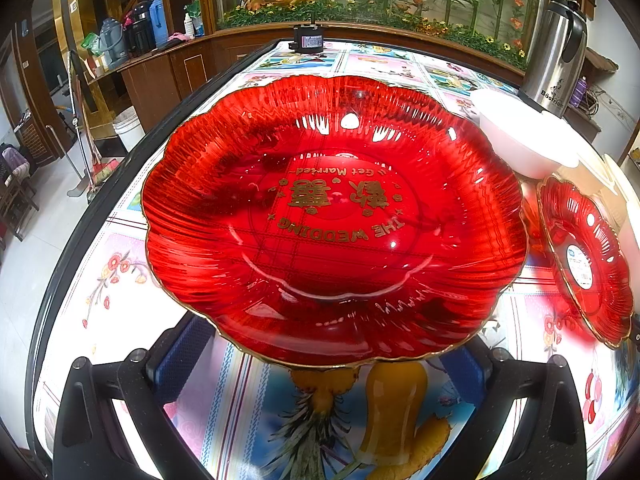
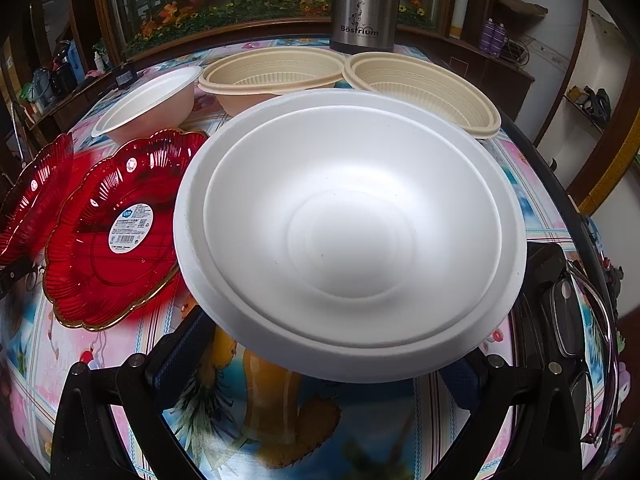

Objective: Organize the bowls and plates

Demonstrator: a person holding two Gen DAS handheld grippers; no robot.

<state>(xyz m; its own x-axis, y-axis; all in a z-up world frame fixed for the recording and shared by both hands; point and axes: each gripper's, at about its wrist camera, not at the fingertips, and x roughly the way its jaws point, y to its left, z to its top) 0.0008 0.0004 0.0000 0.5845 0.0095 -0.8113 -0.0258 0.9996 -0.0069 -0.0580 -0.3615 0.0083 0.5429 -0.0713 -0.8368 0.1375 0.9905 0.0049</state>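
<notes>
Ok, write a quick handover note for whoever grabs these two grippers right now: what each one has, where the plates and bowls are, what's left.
Left gripper: looks shut on the big red wedding plate, held above the table.
Right gripper: looks shut on a white bowl, also held up.
On the table: a second red plate with a sticker, another white bowl, and two beige bowls near the steel flask.
Done: nothing visibly stacked yet.
Left, probably: red plate onto red plate, white bowl into white bowl, beige bowls together.

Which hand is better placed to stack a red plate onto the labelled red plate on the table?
Left. The left gripper already holds a red plate. The right gripper is occupied with a white bowl beside the labelled plate.
</notes>
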